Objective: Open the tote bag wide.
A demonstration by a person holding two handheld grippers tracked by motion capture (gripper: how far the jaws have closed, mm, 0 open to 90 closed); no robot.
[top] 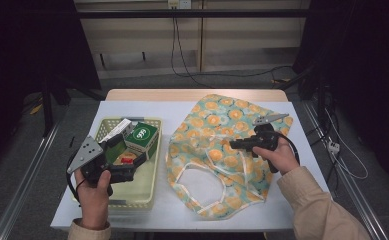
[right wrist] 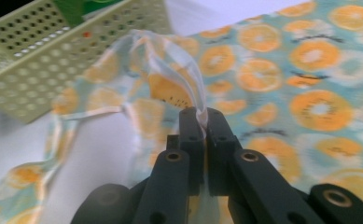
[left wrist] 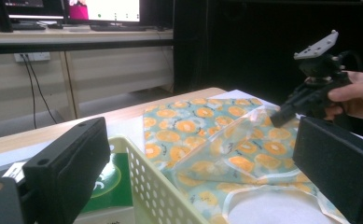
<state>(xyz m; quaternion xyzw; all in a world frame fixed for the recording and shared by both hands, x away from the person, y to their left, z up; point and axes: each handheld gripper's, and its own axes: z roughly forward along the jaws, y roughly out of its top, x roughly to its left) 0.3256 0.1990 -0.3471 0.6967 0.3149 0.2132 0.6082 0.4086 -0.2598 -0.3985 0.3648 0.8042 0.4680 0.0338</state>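
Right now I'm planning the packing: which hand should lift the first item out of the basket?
Left. The left gripper hangs open over the basket by the green box; the right gripper is shut on the bag.

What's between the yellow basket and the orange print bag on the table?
In the high view, only a bare strip of white table cover separates the yellow basket from the orange-print bag; nothing lies on it.

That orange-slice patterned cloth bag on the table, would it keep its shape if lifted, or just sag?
The thin orange-slice patterned cloth bag probably sags: its edge already drapes from the shut right tongs. It likely weighs little, since one pinch raises a fold. Its wrinkles suggest it bunches when pushed.
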